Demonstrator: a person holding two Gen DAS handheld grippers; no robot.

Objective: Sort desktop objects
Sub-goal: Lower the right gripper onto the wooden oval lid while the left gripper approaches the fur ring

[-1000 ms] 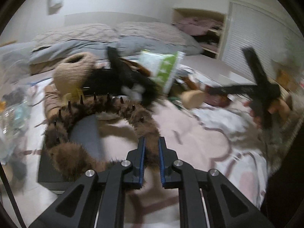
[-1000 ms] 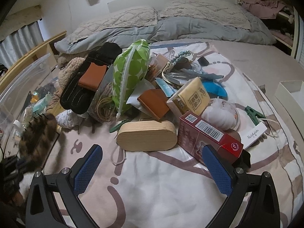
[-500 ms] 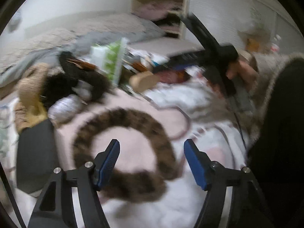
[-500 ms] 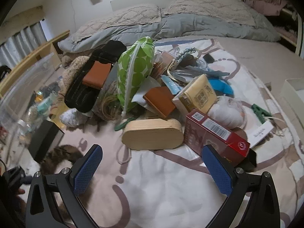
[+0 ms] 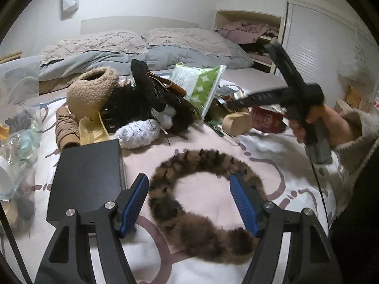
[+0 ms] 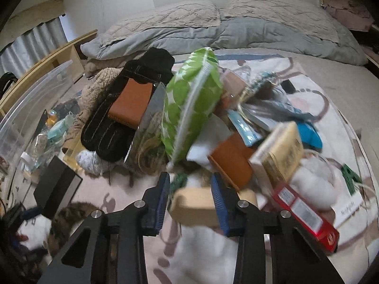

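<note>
A brown furry spiked headband [image 5: 201, 203] lies on the bed cover right under my left gripper [image 5: 189, 194], which is open and empty above it. The headband also shows in the right wrist view [image 6: 68, 217]. My right gripper [image 6: 190, 191] is partly closed, its blue pads on either side of an oval wooden box [image 6: 196, 207] at the front of the clutter pile. I cannot tell whether the pads touch the box. The right gripper also shows in the left wrist view [image 5: 291, 94], held by a hand.
A black box [image 5: 87, 177] lies left of the headband. The pile holds a green dotted pouch [image 6: 191, 101], a red carton [image 6: 305, 210], a brown wallet [image 6: 234, 161], a black holder [image 6: 123, 108] and a fuzzy tan hat [image 5: 92, 90]. A clear bin [image 6: 28, 108] stands at left.
My left gripper opened and let go of the headband, which now lies on the cover. My right gripper moved forward to the wooden box and its jaws narrowed around it.
</note>
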